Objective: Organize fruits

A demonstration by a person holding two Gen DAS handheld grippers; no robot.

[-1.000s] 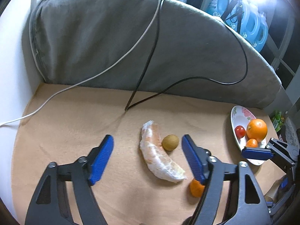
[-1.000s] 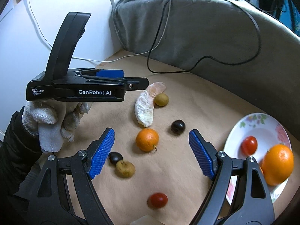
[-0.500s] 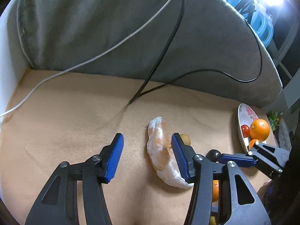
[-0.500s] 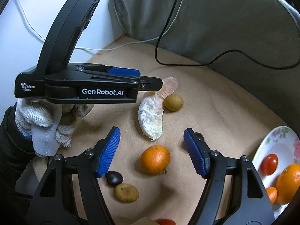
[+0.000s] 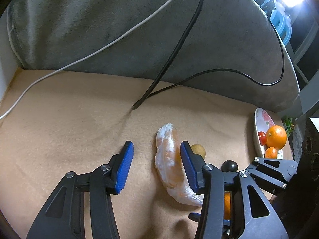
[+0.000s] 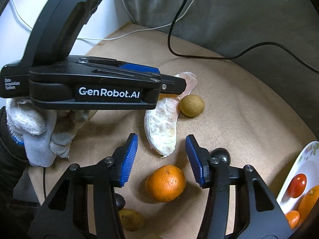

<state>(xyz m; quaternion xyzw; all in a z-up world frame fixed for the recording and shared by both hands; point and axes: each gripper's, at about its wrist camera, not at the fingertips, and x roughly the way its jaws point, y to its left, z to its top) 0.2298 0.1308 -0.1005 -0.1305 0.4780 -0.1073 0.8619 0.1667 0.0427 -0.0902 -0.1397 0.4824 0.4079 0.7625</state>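
1. The left hand-held gripper (image 5: 155, 166) hangs low over the tan cloth (image 5: 69, 131), its jaws closing at a middling gap. A peeled citrus segment (image 5: 169, 171) lies just inside the right finger; the pads are not pressing on it.
2. The right hand-held gripper (image 6: 161, 159) points down at a small orange (image 6: 165, 182). Its jaws are closing too, and the orange sits between and just below the blue pads (image 6: 128, 160), untouched.
3. A hand in a white knit glove (image 6: 37, 131) holds the left tool.
4. A brown round fruit (image 6: 192, 105) touches the far side of the segment. A dark round fruit (image 6: 221, 156) lies just behind the right gripper's right finger.
5. Another dark fruit (image 6: 119, 201) and a yellowish-brown one (image 6: 131, 219) lie close together at the near edge.
6. A flowered plate (image 6: 307, 155) at the right holds a red tomato (image 6: 297, 185), a large orange (image 5: 276, 136) and a smaller orange (image 5: 270, 153).
7. A grey cushion (image 5: 119, 29) backs the cloth, with a black cable (image 5: 175, 49) and a white cable (image 5: 99, 49) draped over it.
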